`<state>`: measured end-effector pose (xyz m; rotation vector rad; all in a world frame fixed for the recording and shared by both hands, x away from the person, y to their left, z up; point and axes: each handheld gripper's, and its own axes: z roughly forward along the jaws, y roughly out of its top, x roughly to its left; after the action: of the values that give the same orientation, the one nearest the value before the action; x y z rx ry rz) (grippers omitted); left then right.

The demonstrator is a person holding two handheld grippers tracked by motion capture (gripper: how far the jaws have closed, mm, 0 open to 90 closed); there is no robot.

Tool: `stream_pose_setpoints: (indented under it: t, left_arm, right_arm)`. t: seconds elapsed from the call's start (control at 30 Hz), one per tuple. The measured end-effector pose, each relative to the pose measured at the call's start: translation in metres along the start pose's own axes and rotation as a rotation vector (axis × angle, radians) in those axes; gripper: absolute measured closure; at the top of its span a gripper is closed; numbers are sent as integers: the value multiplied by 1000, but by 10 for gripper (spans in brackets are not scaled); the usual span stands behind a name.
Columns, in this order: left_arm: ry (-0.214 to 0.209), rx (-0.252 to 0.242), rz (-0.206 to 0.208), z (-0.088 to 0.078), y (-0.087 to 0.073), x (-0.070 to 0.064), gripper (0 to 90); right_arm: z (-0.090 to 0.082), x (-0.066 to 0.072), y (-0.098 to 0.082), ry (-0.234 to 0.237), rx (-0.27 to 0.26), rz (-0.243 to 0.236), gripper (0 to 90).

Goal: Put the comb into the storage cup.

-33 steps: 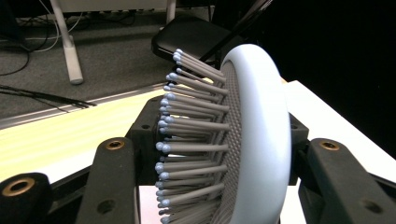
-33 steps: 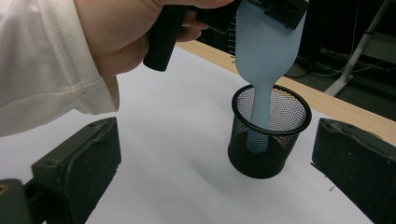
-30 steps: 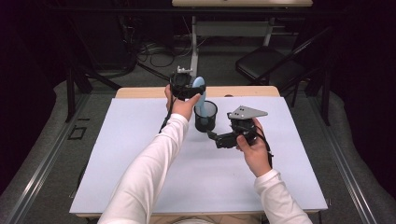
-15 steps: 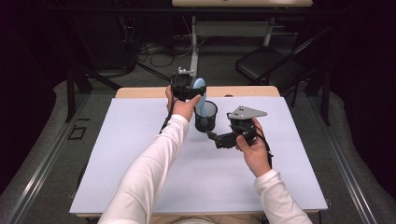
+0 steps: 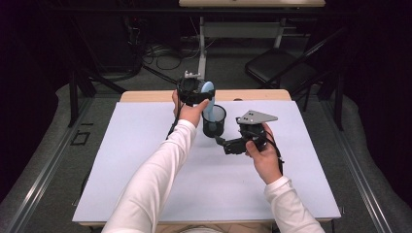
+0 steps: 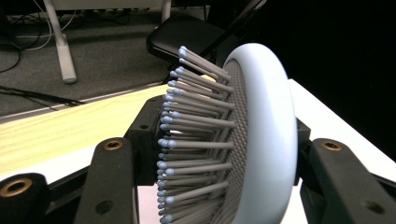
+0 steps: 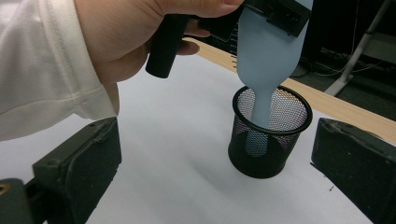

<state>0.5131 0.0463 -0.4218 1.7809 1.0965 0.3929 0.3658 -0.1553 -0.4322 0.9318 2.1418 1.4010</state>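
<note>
Pale-blue hairbrush (image 7: 273,42): clamped by its head in left gripper (image 6: 224,154), handle already down inside black mesh cup (image 7: 271,135) on white desk (image 5: 145,160). No shift over the last second; release judged next. Right gripper (image 7: 212,177) apart, empty, near cup.

A black folding chair (image 5: 284,73) stands beyond the white-topped table (image 5: 145,194).

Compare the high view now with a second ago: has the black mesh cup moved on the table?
No. The black mesh cup stands at the same spot near the table's wooden far edge, with the hairbrush handle inside it.
</note>
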Motion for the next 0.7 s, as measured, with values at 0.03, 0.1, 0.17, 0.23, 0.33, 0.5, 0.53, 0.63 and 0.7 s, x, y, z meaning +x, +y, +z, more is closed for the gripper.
stream_pose_setpoints:
  t: [0.03,0.1,0.17,0.23,0.33,0.5,0.53,0.63,0.7]
  left_arm:
    - [-2,-1,0,0,0,0,477]
    - [0,-3,-1,1,0,-1,473]
    - [-5,-5,-3,1,-1,-2,469]
    - [-8,-5,6,2,-1,-3,467]
    - [-11,-5,14,2,-1,-5,461]
    - [-6,-7,13,3,-2,-8,454]
    - [-6,-8,14,3,-2,-9,454]
    - [-10,-8,17,4,-2,-8,454]
    - [-13,-10,13,4,-2,-8,454]
  right_arm:
    - [0,0,0,1,0,0,13]
    - [0,0,0,2,0,0,13]
    - [0,0,0,1,0,-2,13]
    - [0,0,0,2,0,-1,13]
    - [0,0,0,1,0,-1,15]
    - [0,1,0,1,2,-1,15]
    - [0,1,0,1,1,-1,16]
    - [0,0,0,0,0,-1,16]
    - [0,0,0,0,1,-1,16]
